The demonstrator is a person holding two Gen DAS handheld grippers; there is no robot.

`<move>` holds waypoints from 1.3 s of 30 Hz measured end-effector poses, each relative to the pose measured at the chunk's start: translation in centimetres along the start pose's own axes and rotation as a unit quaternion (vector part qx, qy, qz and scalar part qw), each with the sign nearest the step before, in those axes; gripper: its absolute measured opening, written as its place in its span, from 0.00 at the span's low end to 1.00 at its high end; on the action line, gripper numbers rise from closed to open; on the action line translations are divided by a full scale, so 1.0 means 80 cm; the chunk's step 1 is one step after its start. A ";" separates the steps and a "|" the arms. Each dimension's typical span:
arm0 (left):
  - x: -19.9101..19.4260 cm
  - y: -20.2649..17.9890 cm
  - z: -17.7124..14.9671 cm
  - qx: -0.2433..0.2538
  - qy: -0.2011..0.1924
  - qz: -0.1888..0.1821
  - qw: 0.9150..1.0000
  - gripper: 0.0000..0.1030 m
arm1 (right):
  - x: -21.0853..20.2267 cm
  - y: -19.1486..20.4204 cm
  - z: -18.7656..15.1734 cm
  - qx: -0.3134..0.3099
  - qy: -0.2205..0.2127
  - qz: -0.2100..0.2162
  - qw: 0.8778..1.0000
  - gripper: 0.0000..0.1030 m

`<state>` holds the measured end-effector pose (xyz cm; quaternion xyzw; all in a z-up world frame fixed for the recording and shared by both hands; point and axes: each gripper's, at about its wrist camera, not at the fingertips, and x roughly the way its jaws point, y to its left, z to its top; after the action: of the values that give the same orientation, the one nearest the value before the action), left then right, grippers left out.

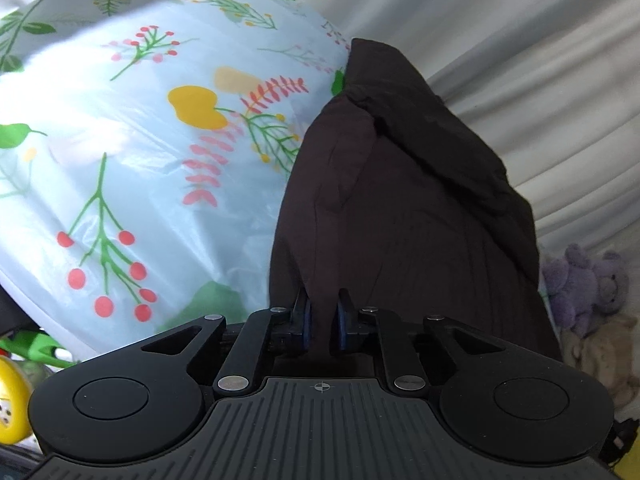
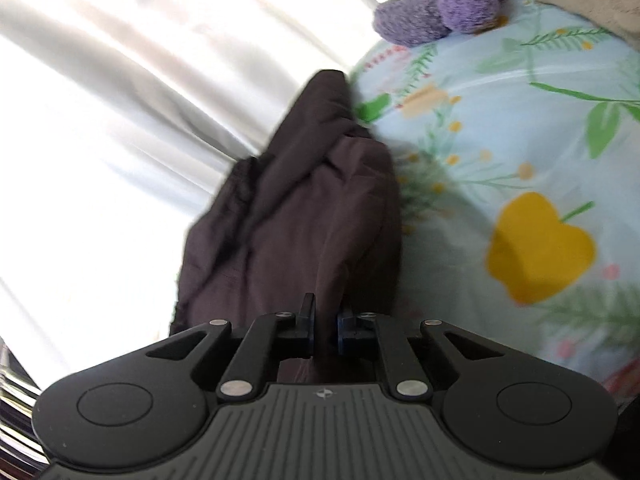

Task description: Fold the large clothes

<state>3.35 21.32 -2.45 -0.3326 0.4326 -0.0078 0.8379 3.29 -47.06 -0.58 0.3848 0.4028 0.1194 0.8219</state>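
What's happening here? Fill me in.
A person is folding a dark brown garment with a handheld claw in each hand. The left claw and the right claw are each shut on a bunch of its fabric. It lies along a floral sheet, with a purple plush toy nearby.

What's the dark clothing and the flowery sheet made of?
Dark clothing: probably thin woven cloth, matte; it bunches into soft folds. Flowery sheet: looks like thin plastic, since it is shiny and crinkled, though it could be smooth cloth.
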 end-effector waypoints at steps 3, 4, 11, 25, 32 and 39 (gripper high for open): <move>-0.004 -0.005 0.000 0.004 -0.004 -0.021 1.000 0.14 | 0.000 0.005 0.001 0.010 -0.006 0.017 1.000 0.08; -0.004 -0.007 -0.001 0.012 -0.001 -0.014 1.000 0.14 | 0.000 0.007 0.002 0.017 -0.008 0.018 1.000 0.08; 0.013 0.005 -0.006 0.023 0.025 0.015 0.999 0.23 | -0.002 0.033 0.009 0.000 -0.024 0.053 0.998 0.08; -0.041 -0.048 0.072 -0.049 -0.085 -0.133 0.986 0.13 | 0.054 0.099 0.098 -0.018 -0.097 0.136 0.986 0.07; -0.026 -0.071 0.154 -0.090 -0.135 -0.139 0.977 0.13 | 0.102 0.113 0.190 -0.017 -0.147 0.123 0.981 0.07; 0.031 -0.099 0.249 -0.146 -0.160 -0.124 0.968 0.14 | 0.175 0.128 0.279 -0.038 -0.174 0.068 0.982 0.07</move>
<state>21.63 25.38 8.31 -0.4991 0.2445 0.0045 0.8313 30.30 -45.03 7.35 0.3947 0.2219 0.1212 0.8834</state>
